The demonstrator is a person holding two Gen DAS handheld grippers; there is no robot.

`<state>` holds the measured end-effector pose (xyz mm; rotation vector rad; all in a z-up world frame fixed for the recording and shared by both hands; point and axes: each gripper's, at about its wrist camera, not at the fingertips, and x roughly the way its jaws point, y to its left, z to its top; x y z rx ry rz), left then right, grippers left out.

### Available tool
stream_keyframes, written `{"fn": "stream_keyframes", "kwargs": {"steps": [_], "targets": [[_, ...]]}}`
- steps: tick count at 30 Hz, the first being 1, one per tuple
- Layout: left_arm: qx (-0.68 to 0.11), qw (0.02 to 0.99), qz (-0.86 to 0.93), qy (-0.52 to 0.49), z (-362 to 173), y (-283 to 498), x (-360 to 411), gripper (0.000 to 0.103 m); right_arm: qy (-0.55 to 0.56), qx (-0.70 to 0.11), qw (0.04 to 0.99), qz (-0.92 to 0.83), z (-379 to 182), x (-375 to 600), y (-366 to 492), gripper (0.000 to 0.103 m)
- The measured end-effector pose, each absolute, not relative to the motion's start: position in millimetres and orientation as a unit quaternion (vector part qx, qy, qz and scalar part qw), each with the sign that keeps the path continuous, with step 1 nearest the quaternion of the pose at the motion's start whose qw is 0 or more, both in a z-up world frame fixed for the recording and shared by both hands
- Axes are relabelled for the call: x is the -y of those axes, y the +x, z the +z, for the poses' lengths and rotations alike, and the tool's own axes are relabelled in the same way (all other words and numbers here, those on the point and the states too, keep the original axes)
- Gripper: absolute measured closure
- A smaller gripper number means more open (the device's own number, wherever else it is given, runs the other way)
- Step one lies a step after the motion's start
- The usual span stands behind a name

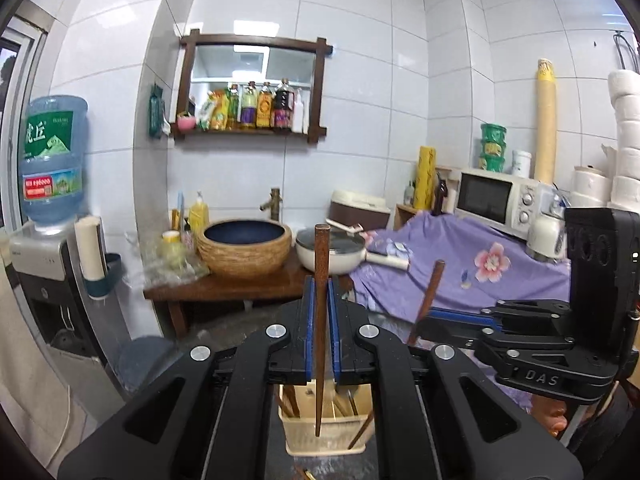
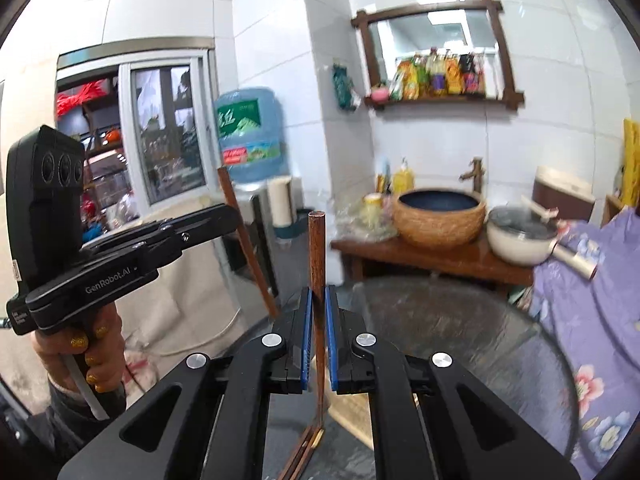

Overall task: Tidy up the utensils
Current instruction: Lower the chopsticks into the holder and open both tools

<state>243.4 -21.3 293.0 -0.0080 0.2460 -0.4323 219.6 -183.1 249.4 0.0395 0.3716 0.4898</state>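
I hold one dark wooden chopstick (image 1: 321,320) upright, pinched in my left gripper (image 1: 320,320); its tip hangs straight above the cream plastic utensil basket (image 1: 324,432). My right gripper (image 2: 319,336) pinches a second dark chopstick (image 2: 318,300), also upright. I read "DAS", "GenRobot.AI", and Chinese characters on the blue water bottle (image 1: 52,160).

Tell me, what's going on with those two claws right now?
Left gripper shut on a wooden chopstick. Right gripper shut on another chopstick. Utensil basket below left gripper. Nothing blocking.
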Motion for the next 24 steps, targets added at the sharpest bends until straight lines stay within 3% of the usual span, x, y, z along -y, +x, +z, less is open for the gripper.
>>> {"fn": "stream_keyframes", "kwargs": {"steps": [7,24], "targets": [[-0.133,0.971,-0.195,-0.032,291.2,292.1,26.9,0.096,0.003,-0.156,0.968,0.195,264.5,193.7,241.3,0.097],[-0.244,0.951,-0.182,-0.048,168.4,342.1,44.6,0.096,0.010,-0.235,0.958,0.162,162.1,197.4,279.0,0.097]]}}
